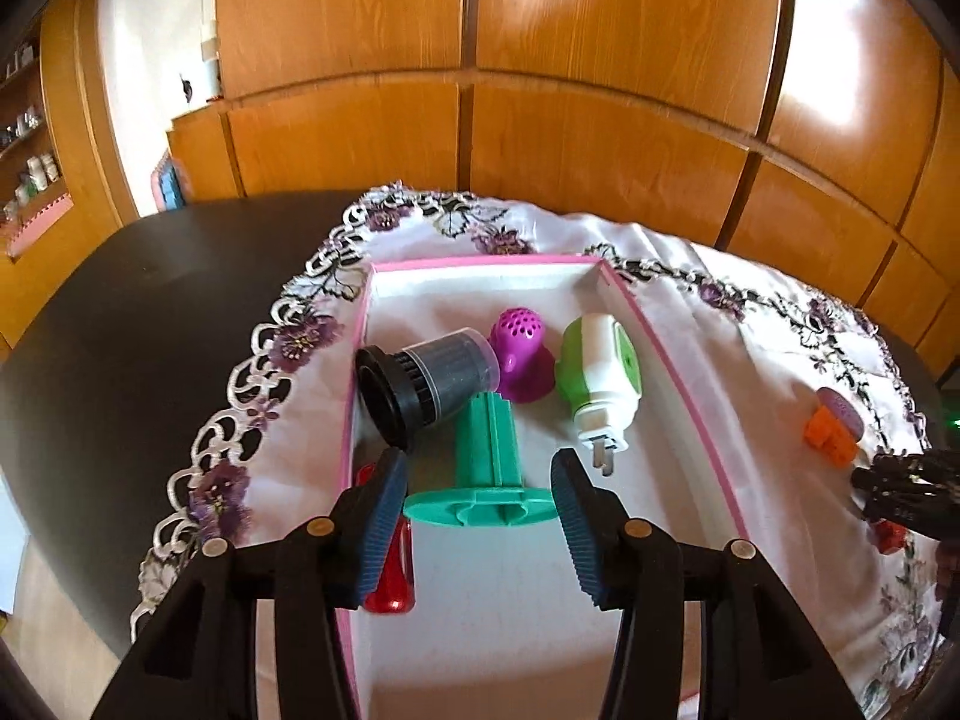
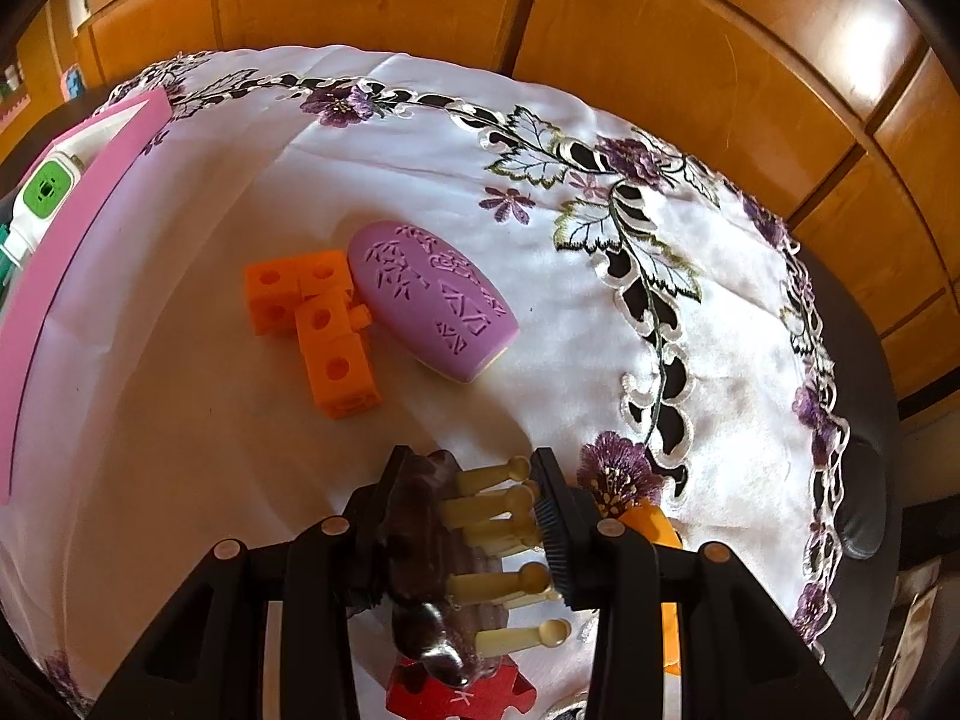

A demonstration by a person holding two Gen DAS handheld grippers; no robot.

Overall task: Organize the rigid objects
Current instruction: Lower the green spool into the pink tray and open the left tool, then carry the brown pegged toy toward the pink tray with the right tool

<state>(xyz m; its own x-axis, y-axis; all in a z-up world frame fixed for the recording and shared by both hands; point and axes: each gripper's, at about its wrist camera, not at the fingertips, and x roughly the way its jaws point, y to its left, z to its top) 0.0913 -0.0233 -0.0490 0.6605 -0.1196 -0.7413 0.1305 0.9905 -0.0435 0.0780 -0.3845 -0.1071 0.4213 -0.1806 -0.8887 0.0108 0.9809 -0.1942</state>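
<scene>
Box [image 1: 678, 372]: pink rim, white inside. Spool [image 1: 486, 462]: teal green. Strainer cap [image 1: 519, 354]: magenta, dotted with holes. Plug-in unit [image 1: 594, 372]: white and lime green. Cylinder [image 1: 420, 384]: black base, grey ribbed body. Cube blocks [image 2: 318, 318]: orange, round holes. Oval piece [image 2: 432, 306]: lilac, incised leaf and triangle motifs. Tablecloth [image 2: 300, 450]: white, purple flowers, green-edged cutwork leaves. Bench [image 1: 150, 312]: black. Puzzle piece [image 2: 462, 696]: red.

Both wrist views close, tilted down; share pink box [image 1: 678, 372] and tablecloth [image 2: 420, 138].
</scene>
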